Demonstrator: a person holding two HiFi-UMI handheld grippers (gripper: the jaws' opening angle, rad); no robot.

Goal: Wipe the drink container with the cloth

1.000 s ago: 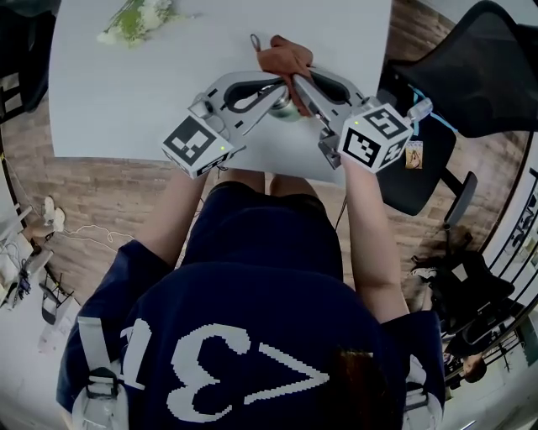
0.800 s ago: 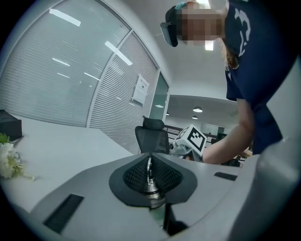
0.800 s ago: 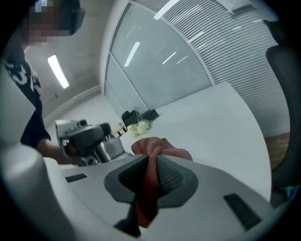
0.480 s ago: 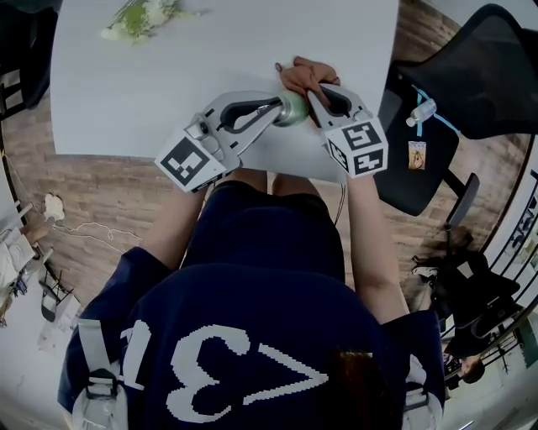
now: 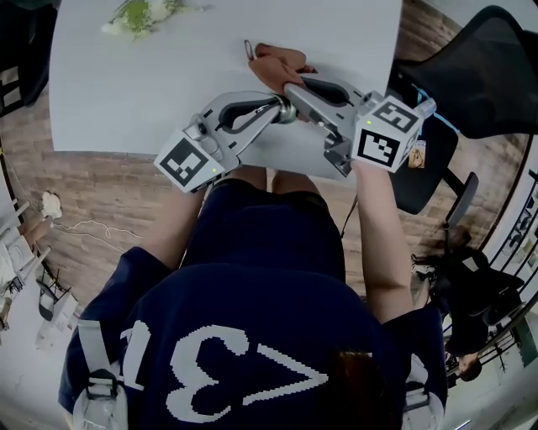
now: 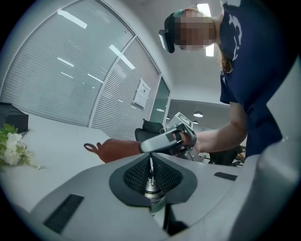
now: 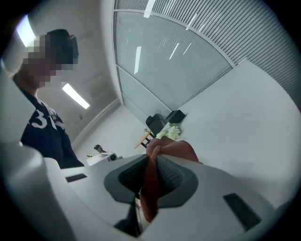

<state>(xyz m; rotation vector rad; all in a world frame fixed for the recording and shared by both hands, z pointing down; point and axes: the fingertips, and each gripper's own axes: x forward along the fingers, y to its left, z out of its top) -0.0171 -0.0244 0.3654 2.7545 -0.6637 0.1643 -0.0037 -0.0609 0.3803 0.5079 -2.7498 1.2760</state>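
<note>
the right gripper (image 5: 290, 86), jaws clamped on the cloth (image 5: 271, 63), has swept past the drink container (image 6: 151, 188) toward the counter's (image 5: 126, 92) far edge; the left gripper (image 6: 150, 162) jaws stay closed on its thin metal top near the near edge, so wiping looks under way

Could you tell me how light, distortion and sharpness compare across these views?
Head view: even light, sharp, table edges bowed. Left gripper view: bright ceiling lamps, curved blinds. Right gripper view: streaks of glare on the glass, cloth near the lens soft.
</note>
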